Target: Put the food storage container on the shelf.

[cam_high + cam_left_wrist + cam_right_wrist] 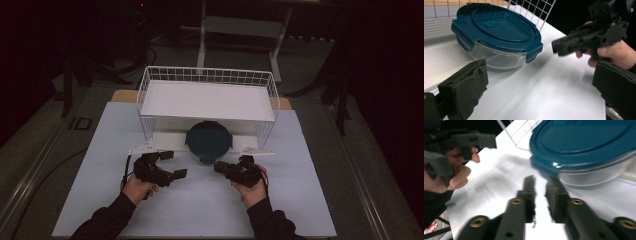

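A round glass container with a dark blue clip-on lid sits on the white table, partly under the front of the wire shelf. In the left gripper view the container lies ahead and to the left. My left gripper is left of it, jaws wide open and empty. My right gripper is just in front of the container's right side. Its jaws stand almost together, with a narrow gap and nothing between them, tips just short of the glass wall under the lid.
A white wire basket shelf stands at the back of the white tabletop, its legs on either side of the container. Dark floor and stands surround the table. The right gripper points toward the container in the left gripper view.
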Motion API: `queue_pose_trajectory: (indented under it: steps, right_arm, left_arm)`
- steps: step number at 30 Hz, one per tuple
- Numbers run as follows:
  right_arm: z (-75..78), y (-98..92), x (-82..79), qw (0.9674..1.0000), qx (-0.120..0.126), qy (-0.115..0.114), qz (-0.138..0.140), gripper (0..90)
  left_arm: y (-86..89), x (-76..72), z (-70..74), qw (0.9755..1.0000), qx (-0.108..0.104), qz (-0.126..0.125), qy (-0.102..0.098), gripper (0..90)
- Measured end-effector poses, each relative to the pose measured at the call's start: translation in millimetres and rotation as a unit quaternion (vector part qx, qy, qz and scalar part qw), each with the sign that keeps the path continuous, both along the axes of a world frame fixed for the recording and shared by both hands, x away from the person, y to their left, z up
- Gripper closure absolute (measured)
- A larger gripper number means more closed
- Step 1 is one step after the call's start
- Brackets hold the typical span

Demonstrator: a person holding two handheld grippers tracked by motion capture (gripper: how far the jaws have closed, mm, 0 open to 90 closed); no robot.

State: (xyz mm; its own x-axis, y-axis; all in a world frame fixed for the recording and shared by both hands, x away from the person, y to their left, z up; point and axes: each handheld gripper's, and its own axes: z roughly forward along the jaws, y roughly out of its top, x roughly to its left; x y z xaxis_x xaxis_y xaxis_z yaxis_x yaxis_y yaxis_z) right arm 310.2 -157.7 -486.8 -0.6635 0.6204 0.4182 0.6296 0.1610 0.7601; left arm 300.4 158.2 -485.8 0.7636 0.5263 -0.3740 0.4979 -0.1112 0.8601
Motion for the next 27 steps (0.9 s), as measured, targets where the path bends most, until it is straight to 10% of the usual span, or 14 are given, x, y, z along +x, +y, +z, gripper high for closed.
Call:
queue_pose_trajectory:
  steps: [27]
  right_arm:
    - [-20.3, 30.1, 43.1, 0.9992, -0.033, 0.003, -0.021, 89.8]
  left_arm:
    - [-2.9, -3.9, -0.9, 0.9997, 0.004, -0.003, -0.022, 0.5]
